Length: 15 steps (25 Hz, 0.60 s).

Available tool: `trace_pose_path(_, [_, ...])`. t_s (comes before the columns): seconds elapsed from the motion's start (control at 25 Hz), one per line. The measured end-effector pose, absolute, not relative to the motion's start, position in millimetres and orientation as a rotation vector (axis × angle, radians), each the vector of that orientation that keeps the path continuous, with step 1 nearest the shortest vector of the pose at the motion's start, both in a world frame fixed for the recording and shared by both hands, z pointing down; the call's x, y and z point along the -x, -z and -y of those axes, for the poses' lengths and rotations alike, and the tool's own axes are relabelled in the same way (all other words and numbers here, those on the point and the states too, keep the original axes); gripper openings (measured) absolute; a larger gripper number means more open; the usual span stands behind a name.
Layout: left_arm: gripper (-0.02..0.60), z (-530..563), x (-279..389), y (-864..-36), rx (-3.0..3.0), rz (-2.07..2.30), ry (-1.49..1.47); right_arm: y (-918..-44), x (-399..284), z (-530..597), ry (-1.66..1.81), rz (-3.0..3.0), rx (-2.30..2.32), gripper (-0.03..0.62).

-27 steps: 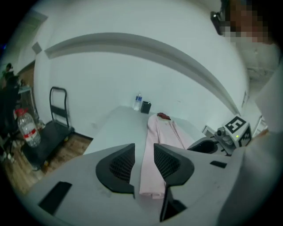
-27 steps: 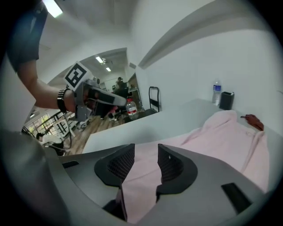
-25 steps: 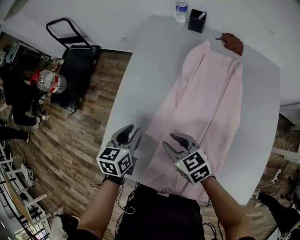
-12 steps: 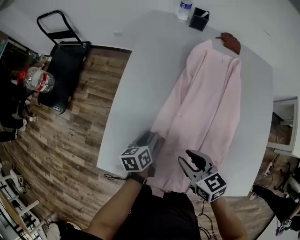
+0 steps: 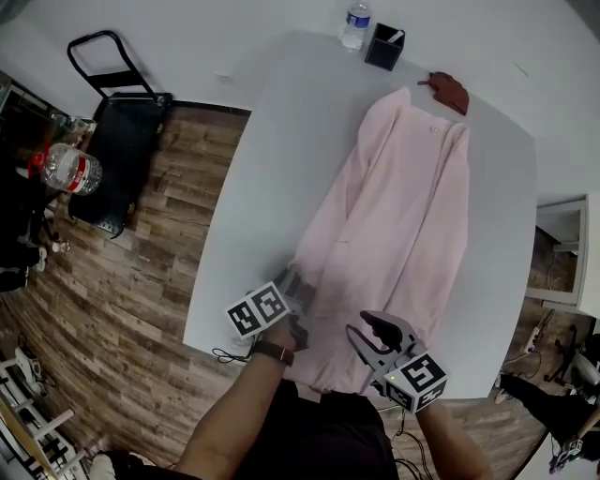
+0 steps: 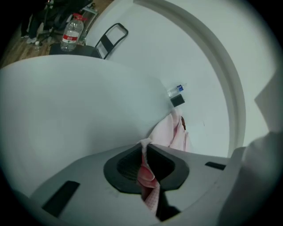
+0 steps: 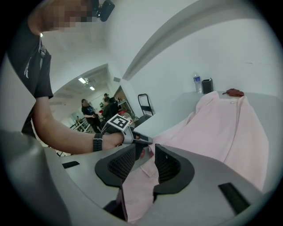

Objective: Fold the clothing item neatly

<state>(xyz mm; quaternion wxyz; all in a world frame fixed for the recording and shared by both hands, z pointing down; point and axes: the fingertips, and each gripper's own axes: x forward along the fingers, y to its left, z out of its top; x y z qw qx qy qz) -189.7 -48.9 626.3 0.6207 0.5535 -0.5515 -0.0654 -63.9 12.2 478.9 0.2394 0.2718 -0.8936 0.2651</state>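
The white worktop point(image 5: 281, 169) carries a pink shirt point(image 5: 403, 216) laid flat along its length. The collar points to the far end and the hem reaches the near edge. A small reddish-brown thing point(image 5: 450, 92) lies just beside the collar, on its right. At the far edge a water bottle point(image 5: 354, 26) and a black box point(image 5: 384, 47) stand upright, just beside each other.

Pink cloth garment point(image 5: 403, 216), smooth, seemingly matt table point(image 5: 281, 159)
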Motion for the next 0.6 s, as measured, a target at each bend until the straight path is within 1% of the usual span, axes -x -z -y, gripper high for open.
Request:
trace_pose_path(0.04, [0.020,51,192,-625,-1.277,1.275,0.150,-479,62,-10,-0.722,2.443,-0.744,0.143])
trace_pose_path(0.08, [0.014,54,194,-620,-1.290,1.280,0.157,-480,60,-8,-0.721,2.440,-0.743,0.143])
trace_pose_path(0.36, [0.012,89,218,-536,-1.548,1.328,0.213,-485,54,-5,-0.731,2.438,-0.734,0.141])
trace_pose_path(0.6, [0.012,110,199,-441,-1.909,1.323,0.108,-471,44,10,-0.710,2.459,-0.795,0.141])
